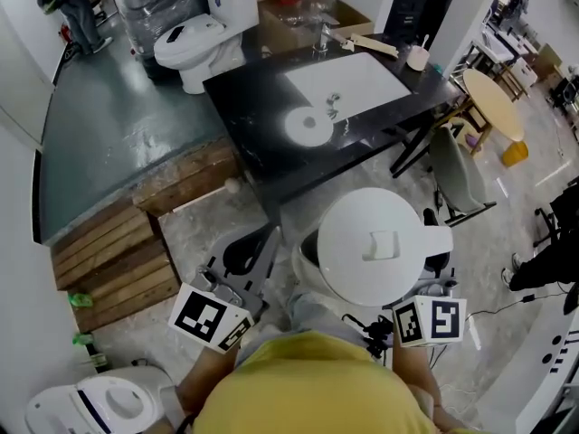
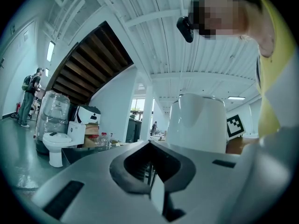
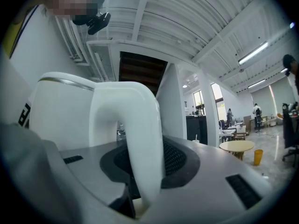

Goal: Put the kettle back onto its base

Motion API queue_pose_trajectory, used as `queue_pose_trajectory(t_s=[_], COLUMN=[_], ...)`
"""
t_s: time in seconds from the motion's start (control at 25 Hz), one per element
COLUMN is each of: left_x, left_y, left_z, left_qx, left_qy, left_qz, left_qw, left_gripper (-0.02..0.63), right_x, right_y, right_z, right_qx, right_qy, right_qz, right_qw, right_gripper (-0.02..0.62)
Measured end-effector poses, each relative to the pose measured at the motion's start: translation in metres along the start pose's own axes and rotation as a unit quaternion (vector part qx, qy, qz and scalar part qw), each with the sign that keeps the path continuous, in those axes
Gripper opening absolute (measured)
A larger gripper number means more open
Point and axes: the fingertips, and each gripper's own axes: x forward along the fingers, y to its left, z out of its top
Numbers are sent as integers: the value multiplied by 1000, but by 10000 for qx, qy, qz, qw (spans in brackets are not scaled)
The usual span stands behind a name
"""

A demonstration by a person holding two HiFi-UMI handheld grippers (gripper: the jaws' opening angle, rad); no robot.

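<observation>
The right tool is pinching the handle of the white kettle, with one jaw pressing on each side of the loop. The kettle is hanging upright, lid on top, close in front of the person. It is over the floor, short of the near edge of the bench.

The round white base is lying flat on the bench beside a white sheet. It is well ahead of the kettle and slightly to the person's left. The coming move is therefore likely a carry forward and a little leftward, keeping the kettle's axis vertical until it is standing over the centre of the base, then a straight descent.

The left tool is riding just beside the kettle body on the base's side. Its jaws appear drawn together at the tips, gripping nothing, so the right hand alone is bearing the load.
</observation>
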Motion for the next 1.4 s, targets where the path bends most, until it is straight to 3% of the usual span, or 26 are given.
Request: queue_pose_trajectory(t_s=[0.4,0.76,1.4], left_x=[71,96,164], left_y=[36,57,113], left_z=[6,0,2], left_qx=[55,30,-19], left_qy=[-27,27,241], left_qz=[299,475,97], left_qw=[9995,9989,9997], left_gripper=[6,6,6], right_x=[83,125,221], right_y=[-38,-50,-54], right_z=[0,-5,-12], right_qx=[39,23,63], right_qy=[-53,-38,59], right_qz=[281,416,274], right_qw=[9996,9991,9996], right_gripper=[112,112,112])
